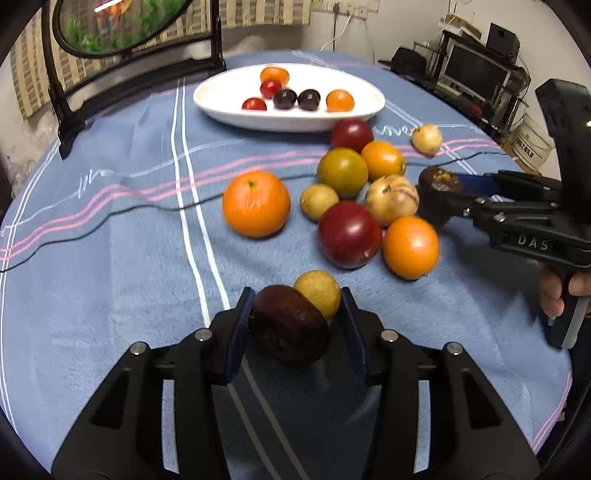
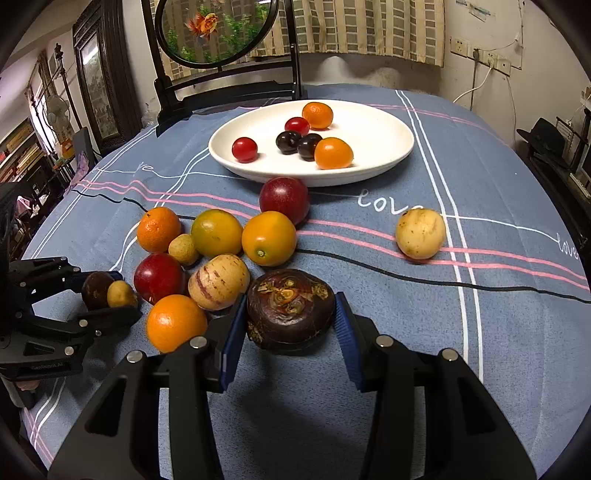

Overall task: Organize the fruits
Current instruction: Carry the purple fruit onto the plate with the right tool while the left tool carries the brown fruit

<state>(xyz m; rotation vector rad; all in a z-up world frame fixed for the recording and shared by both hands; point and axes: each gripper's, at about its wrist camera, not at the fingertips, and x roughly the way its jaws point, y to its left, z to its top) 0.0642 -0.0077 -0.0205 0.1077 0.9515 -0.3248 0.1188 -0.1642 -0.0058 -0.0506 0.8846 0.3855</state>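
Note:
My left gripper (image 1: 295, 314) has its jaws around a dark brown oval fruit (image 1: 290, 325); the left pad touches it, and a small yellow fruit (image 1: 318, 297) sits against the right pad. My right gripper (image 2: 290, 317) is shut on a dark purple mangosteen (image 2: 290, 308) just above the cloth. Loose oranges, red plums and a striped pale melon (image 2: 218, 281) cluster mid-table. A white plate (image 2: 388, 122) at the back holds small oranges, cherry tomatoes and dark cherries. In the right wrist view the left gripper (image 2: 107, 295) is at the far left.
A blue striped cloth (image 2: 461, 332) covers the round table. A lone yellow fruit (image 2: 420, 233) lies to the right. A black cable (image 1: 110, 218) runs across the cloth. A dark stand with an oval fish picture (image 2: 216, 29) stands behind the plate.

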